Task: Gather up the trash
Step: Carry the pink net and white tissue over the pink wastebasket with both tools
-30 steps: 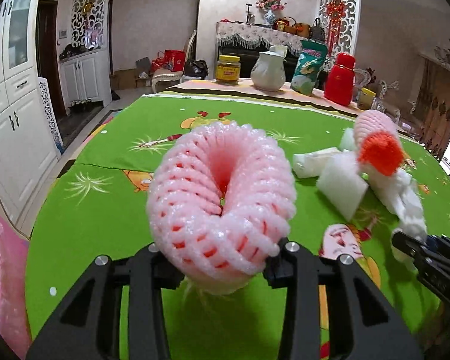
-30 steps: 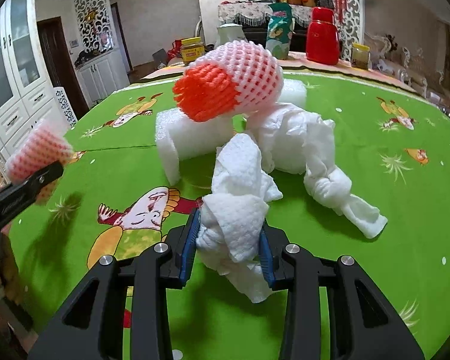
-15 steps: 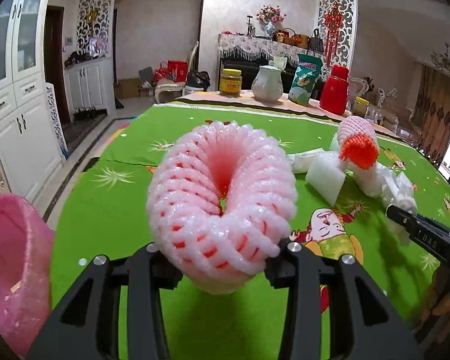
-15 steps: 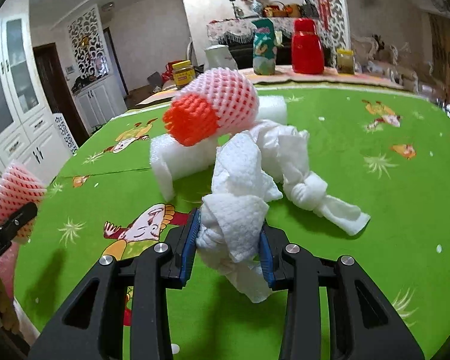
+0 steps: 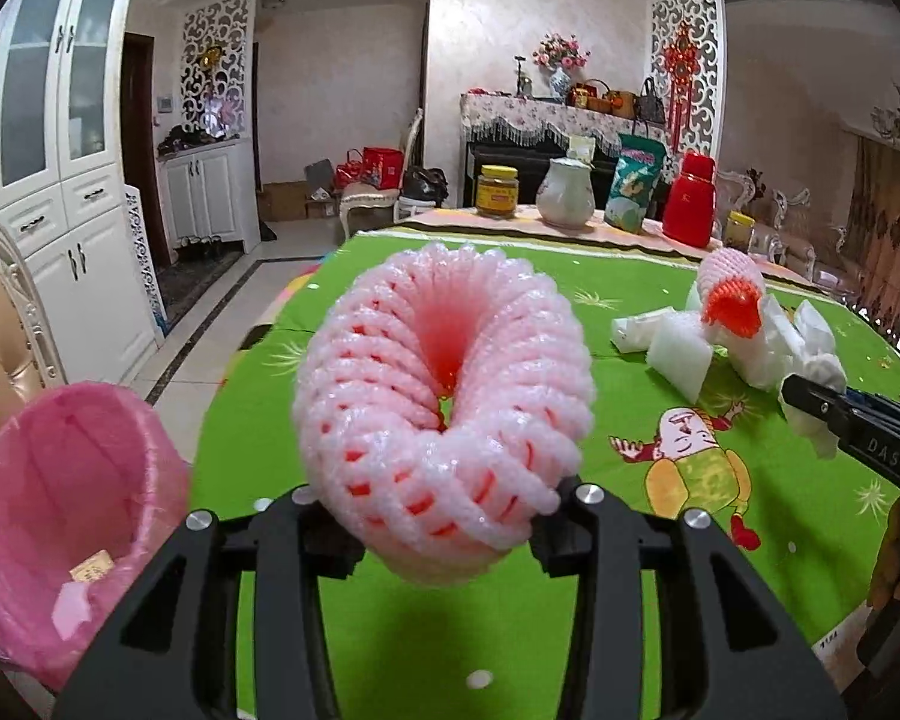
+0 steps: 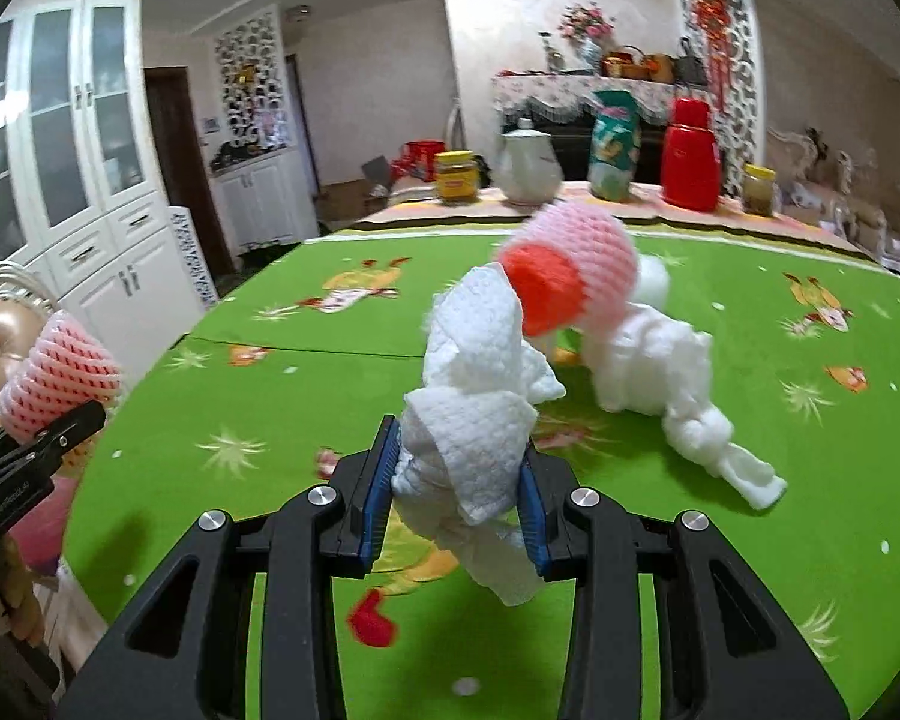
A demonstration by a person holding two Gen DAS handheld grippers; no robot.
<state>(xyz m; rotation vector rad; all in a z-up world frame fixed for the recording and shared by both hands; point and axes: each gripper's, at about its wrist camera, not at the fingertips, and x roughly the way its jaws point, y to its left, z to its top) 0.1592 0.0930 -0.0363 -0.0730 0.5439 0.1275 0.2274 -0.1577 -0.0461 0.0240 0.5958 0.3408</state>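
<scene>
**Both hands loaded as trash run neared the bin**

The left gripper [image 5: 444, 516] held a pink foam fruit net [image 5: 444, 414], its jaws pinching the net's lower rim so the ring stood upright at the centre of the left wrist view. A pink-lined trash bin [image 5: 60, 516] sat at the lower left of that frame, beside the edge of the green counter [image 5: 630, 390]. The right gripper [image 6: 459, 498] had its blue-padded jaws pressed on a crumpled white paper towel [image 6: 474, 414], lifted clear of the counter at the centre of the right wrist view. More trash remained on the counter behind it: a second foam net with an orange core [image 6: 570, 282] resting on a knotted white tissue heap [image 6: 660, 378].

The step in hand looked to be carrying the net to the bin. Done well, the net would be brought fully above the bin's mouth before the jaws part, since light foam may bounce off a rim, and the towel's hanging tail would need keeping clear of the pile.

Compared with a second earlier, the bin showed far more fully at the lower left of the left wrist view, where only a pink sliver had appeared, and the left jaws had just eased slightly wider with the net between them. The towel sat higher and further from the heap.
</scene>
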